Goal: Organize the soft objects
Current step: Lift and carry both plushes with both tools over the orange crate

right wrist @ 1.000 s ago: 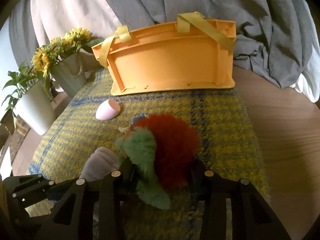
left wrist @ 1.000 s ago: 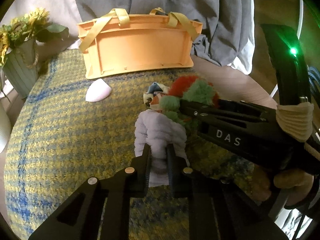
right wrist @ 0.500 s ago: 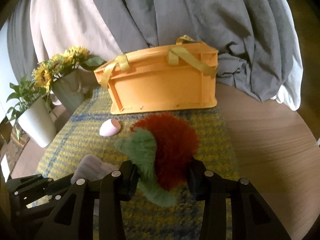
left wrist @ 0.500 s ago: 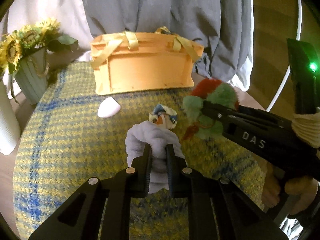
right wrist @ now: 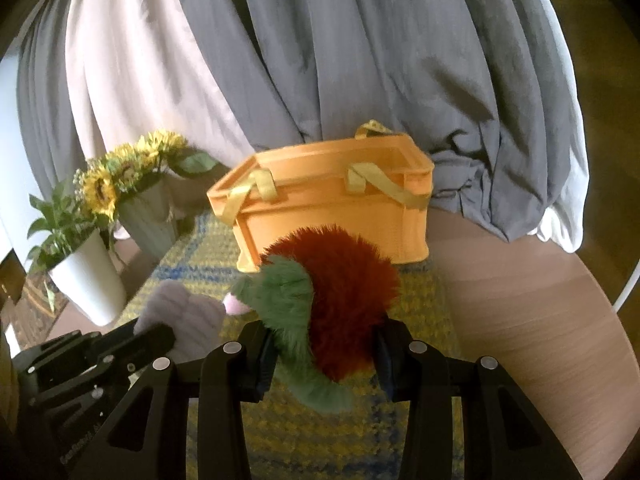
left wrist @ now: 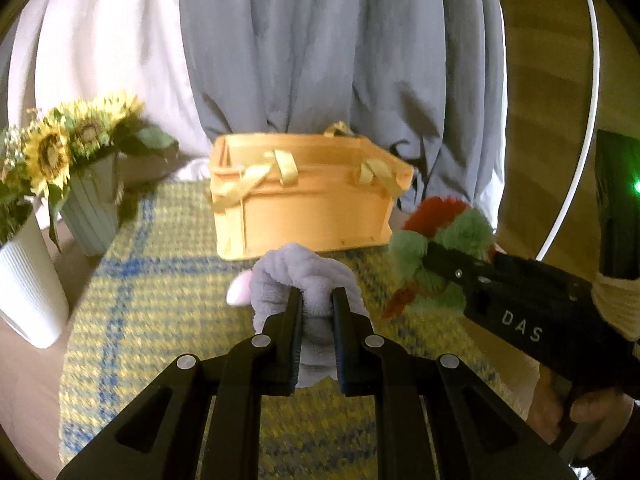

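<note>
both toys held up, orange basket (right wrist: 332, 216) straight ahead and farther off
left gripper (left wrist: 316, 300) fingers clamped on the lilac plush (left wrist: 304, 280); right gripper (right wrist: 324, 344) fingers clamped on the red-green fuzzy toy (right wrist: 336, 292), nearer the basket's right end; both this side of its open top.

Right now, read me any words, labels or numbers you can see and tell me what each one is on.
"DAS": white letters on the black body of the right gripper, seen from the left wrist camera.
Faint embossed lettering on the body of the left gripper, low left in the right wrist view: too dark and blurred to read.
No text shows on the orange basket.
</note>
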The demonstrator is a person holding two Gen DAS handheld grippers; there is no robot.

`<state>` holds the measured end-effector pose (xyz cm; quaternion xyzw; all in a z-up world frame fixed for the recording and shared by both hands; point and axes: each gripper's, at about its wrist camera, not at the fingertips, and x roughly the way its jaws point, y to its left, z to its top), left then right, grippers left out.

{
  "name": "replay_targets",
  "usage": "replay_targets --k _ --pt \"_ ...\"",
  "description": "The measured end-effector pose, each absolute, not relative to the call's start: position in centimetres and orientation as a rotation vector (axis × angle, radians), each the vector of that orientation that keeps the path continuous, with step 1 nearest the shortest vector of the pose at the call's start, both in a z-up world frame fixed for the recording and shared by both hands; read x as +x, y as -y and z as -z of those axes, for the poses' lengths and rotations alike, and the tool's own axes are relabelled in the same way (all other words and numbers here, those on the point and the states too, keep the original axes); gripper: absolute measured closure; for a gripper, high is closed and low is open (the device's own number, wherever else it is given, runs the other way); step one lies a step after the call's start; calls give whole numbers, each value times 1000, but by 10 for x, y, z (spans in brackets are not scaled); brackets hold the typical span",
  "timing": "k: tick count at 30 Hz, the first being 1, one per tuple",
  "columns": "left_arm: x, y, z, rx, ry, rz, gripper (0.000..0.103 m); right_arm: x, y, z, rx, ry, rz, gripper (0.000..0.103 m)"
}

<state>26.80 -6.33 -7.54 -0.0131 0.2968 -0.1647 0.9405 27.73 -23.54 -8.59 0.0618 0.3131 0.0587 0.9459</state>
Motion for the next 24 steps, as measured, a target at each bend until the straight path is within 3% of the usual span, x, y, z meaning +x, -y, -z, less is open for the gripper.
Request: replay_targets --k 24 --pt "304 48 5 -26 -374 356 88 303 218 22 159 -466 -96 62"
